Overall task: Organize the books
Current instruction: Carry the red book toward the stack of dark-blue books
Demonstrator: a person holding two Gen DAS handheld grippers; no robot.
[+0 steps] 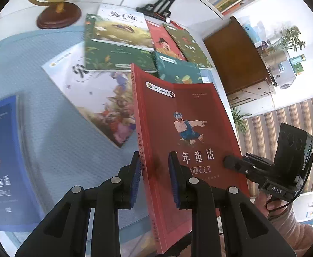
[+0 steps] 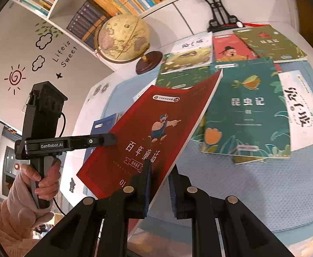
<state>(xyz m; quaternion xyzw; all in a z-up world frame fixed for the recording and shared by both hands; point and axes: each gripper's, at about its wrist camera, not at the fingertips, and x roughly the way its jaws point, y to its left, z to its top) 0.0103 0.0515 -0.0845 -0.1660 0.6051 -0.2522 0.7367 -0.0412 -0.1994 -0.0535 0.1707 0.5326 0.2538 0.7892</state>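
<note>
Both grippers pinch one thin red paperback point(image 1: 190, 132) above the blue woven mat point(image 1: 55, 132): the left gripper point(image 1: 154, 177) with blue ribbed fingers point(image 1: 135, 180) clamps its spine edge, the right gripper point(image 2: 159, 184) its page edge. Its long axis runs away from the cameras, cover up, slightly bowed. Only the right wrist view shows the bookshelf point(image 2: 105, 4); the teal book point(image 2: 248, 107) lies flat.

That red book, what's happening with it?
A person holds the red book up off the blue mat with two tongs. The left tongs pinch its spine edge and the right tongs pinch the opposite edge. More books, like the teal book, lie scattered on the mat near a globe, still waiting to be tidied.
</note>
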